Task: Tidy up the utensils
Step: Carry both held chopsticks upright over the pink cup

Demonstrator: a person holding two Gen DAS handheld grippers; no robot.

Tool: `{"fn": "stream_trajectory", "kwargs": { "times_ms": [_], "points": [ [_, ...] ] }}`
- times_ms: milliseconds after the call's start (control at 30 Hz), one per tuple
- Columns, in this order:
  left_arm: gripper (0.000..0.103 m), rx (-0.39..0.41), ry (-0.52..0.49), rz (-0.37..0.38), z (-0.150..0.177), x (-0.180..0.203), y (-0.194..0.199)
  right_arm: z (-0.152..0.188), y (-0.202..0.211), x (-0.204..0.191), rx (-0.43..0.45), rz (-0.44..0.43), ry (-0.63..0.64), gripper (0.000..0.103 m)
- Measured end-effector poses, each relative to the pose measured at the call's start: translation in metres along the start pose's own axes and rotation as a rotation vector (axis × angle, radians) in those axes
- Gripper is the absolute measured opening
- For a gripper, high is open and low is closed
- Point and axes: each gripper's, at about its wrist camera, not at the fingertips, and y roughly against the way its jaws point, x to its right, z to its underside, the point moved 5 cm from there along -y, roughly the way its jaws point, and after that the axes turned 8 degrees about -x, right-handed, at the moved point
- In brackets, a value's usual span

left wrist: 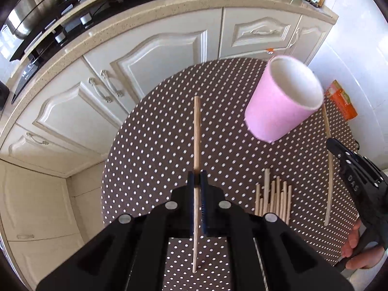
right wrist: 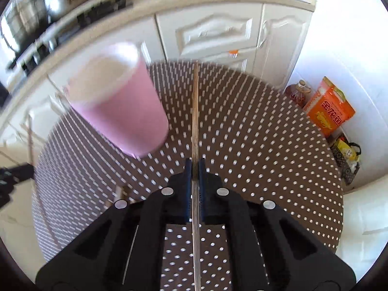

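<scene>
Chopsticks fill both grips; the left gripper (left wrist: pixel 198 178) is clenched on one wooden chopstick (left wrist: pixel 197 131) running straight ahead of its jaws; the right gripper (right wrist: pixel 194 167) clamps a second chopstick (right wrist: pixel 195 111); the pink cup (left wrist: pixel 283 101) stands ahead and right of the left jaws, loose chopsticks (left wrist: pixel 272 198) just right, on the dotted table (left wrist: pixel 157 145).
</scene>
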Motion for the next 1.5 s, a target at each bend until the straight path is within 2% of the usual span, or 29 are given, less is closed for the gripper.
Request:
{"fn": "stream_trajectory", "kwargs": {
  "times_ms": [100, 333, 533, 700, 800, 900, 1067, 1167, 1367, 1500],
  "points": [
    [0.005, 0.053, -0.003, 0.027, -0.010, 0.004, 0.020, -0.011, 0.033, 0.000, 0.080, -0.035, -0.033, 0.006],
    [0.005, 0.200, 0.003, 0.097, -0.039, 0.010, 0.077, -0.061, 0.105, 0.001, 0.261, -0.142, -0.091, 0.006],
    [0.005, 0.275, -0.026, 0.137, -0.063, 0.017, 0.122, -0.102, 0.151, 0.003, 0.426, -0.219, -0.128, 0.006],
    [0.005, 0.300, -0.057, 0.176, -0.083, 0.022, 0.164, -0.127, 0.159, 0.004, 0.486, -0.263, -0.158, 0.006],
    [0.005, 0.327, -0.054, 0.200, -0.093, 0.022, 0.186, -0.138, 0.156, 0.000, 0.508, -0.236, -0.136, 0.006],
    [0.005, 0.366, -0.059, 0.219, -0.106, 0.026, 0.201, -0.145, 0.148, -0.004, 0.532, -0.248, -0.138, 0.006],
    [0.005, 0.351, -0.051, 0.242, -0.123, 0.036, 0.186, -0.155, 0.129, -0.005, 0.564, -0.264, -0.164, 0.006],
    [0.005, 0.323, -0.050, 0.237, -0.130, 0.045, 0.160, -0.155, 0.111, -0.004, 0.575, -0.271, -0.169, 0.006],
    [0.005, 0.248, -0.063, 0.256, -0.134, 0.061, 0.110, -0.152, 0.068, 0.004, 0.535, -0.294, -0.214, 0.006],
    [0.005, 0.195, -0.068, 0.258, -0.134, 0.061, 0.084, -0.147, 0.051, -0.001, 0.528, -0.297, -0.193, 0.006]
  ]
}}
